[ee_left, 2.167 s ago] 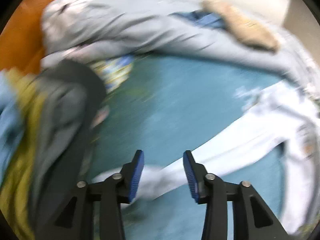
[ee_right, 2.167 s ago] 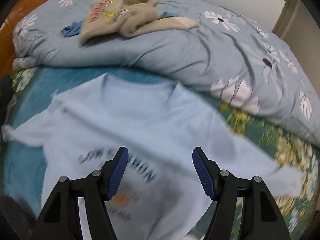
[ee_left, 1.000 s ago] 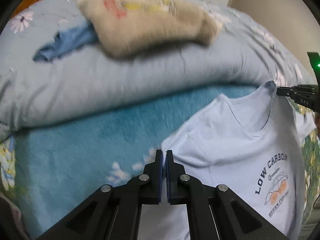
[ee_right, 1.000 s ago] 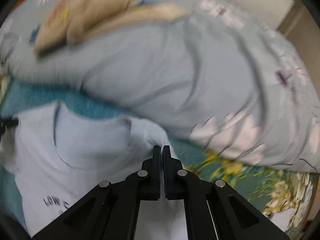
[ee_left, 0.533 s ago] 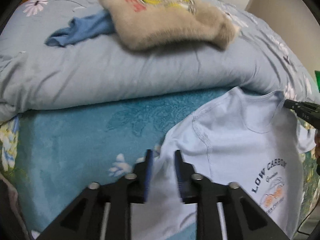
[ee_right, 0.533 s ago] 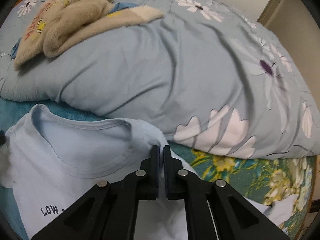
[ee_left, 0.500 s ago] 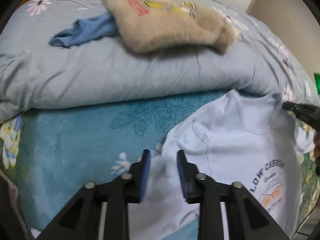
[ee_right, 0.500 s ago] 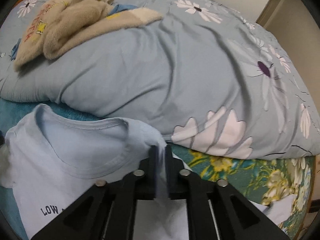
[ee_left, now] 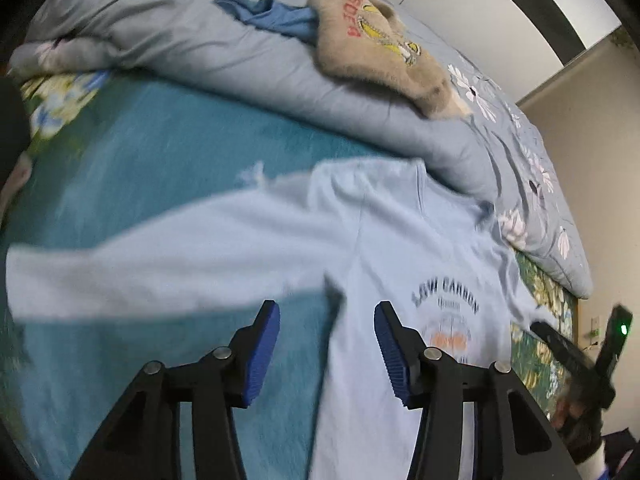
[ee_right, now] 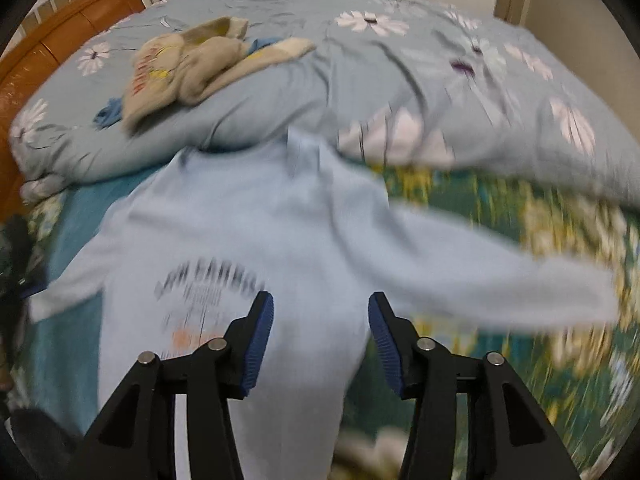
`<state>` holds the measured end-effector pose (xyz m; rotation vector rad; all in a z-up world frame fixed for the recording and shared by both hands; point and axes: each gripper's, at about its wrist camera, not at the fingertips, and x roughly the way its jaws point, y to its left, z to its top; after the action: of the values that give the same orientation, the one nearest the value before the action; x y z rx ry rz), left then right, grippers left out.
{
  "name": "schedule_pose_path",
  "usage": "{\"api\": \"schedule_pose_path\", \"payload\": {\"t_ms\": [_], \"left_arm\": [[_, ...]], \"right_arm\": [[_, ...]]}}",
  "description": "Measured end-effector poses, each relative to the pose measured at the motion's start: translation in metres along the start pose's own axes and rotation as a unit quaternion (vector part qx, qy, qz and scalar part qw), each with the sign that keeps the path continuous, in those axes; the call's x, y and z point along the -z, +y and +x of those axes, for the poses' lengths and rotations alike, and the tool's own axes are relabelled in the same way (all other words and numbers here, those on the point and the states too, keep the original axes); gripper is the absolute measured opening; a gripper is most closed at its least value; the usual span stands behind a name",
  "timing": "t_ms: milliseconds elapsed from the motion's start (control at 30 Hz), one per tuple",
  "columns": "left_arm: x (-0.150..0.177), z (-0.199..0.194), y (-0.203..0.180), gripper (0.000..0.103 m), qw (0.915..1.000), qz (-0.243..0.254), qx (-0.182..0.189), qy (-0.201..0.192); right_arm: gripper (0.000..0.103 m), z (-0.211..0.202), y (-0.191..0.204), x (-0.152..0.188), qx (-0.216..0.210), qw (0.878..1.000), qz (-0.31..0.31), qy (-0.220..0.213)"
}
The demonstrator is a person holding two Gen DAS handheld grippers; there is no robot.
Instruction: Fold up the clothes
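Note:
A light blue long-sleeved shirt [ee_left: 400,240] with a dark "LOW CARBON" print lies spread face up on the teal blanket [ee_left: 140,152], sleeves out to both sides. It also shows in the right wrist view [ee_right: 260,232]. My left gripper [ee_left: 326,340] is open and empty above the shirt's left armpit area. My right gripper [ee_right: 320,340] is open and empty above the shirt's body, right of the print. The right gripper's black body shows at the lower right of the left wrist view [ee_left: 576,360].
A grey-blue floral duvet [ee_right: 400,80] is bunched behind the shirt's collar. A beige fleece garment [ee_right: 188,68] and a blue cloth [ee_left: 272,16] lie on it. A green floral sheet [ee_right: 520,240] lies to the right, a wooden headboard [ee_right: 48,40] at the far left.
Both grippers, shut on the shirt's shoulders a second ago, have opened, let go and pulled back. The shirt now lies flat with its sleeves spread.

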<state>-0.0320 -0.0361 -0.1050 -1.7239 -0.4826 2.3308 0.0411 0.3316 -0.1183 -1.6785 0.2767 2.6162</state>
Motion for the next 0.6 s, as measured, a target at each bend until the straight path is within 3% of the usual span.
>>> {"api": "schedule_pose_path", "payload": {"t_ms": [133,300,433,600], "left_arm": [[0.043,0.003,-0.002,0.054,0.9997,0.002,-0.017,0.017],[0.093,0.016,0.002,0.054,0.9963,0.010,-0.046,0.072],[0.128,0.031,0.000,0.053,0.9922,0.000,-0.040,0.118],[0.156,0.042,-0.007,0.051,0.9874,0.019,-0.046,0.151]], "right_arm": [[0.052,-0.025,-0.013,0.073,-0.045,0.999,0.024,0.013],[0.052,-0.039,-0.017,0.139,-0.096,0.994,0.039,0.036],[0.052,-0.040,-0.016,0.178,-0.123,0.989,0.056,0.057],[0.052,-0.034,-0.022,0.202,-0.139,0.984,0.084,0.075]]}}
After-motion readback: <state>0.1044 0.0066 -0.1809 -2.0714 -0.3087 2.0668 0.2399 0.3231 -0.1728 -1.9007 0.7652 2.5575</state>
